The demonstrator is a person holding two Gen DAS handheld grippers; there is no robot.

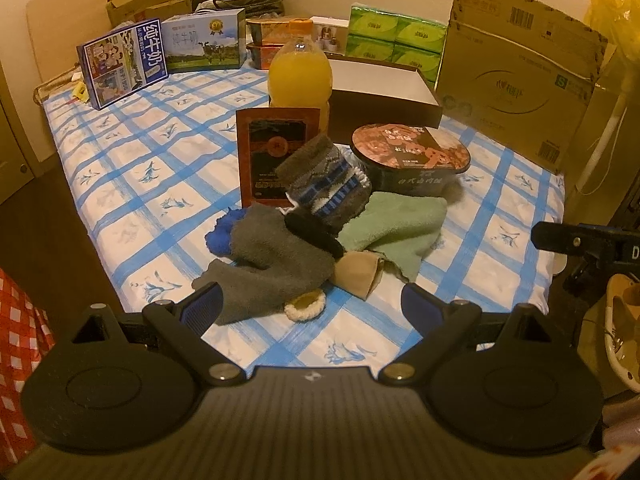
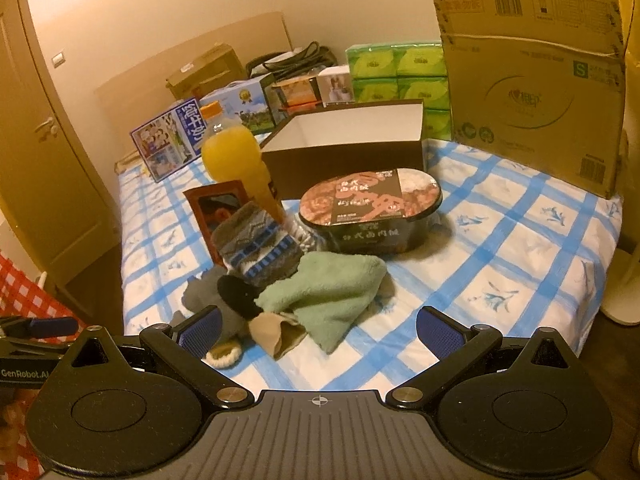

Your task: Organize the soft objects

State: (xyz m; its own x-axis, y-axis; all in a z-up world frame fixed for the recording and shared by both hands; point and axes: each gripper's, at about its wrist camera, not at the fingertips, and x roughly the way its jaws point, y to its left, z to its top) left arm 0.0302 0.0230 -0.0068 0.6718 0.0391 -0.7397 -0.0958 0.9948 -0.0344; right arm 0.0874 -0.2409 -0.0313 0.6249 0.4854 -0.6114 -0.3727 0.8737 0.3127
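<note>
Soft fabric pile (image 1: 304, 236) lies mid-bed on the blue-checked white sheet (image 1: 132, 184), touching the oval black noodle bowl (image 1: 412, 160). Within it I note a mint-green fleece cloth (image 2: 332, 292), a grey plush cloth (image 1: 272, 264) and a patterned grey knit sock (image 2: 260, 248). Left gripper (image 1: 308, 300) and right gripper (image 2: 318, 328) are both spread wide, holding nothing.

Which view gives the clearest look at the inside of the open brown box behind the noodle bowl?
The right wrist view: it looks down into the open brown box, showing its white inner walls with nothing visible inside. The left wrist view sees the same box at a flatter angle, mostly outer wall and rim, partly behind the juice bottle.
</note>
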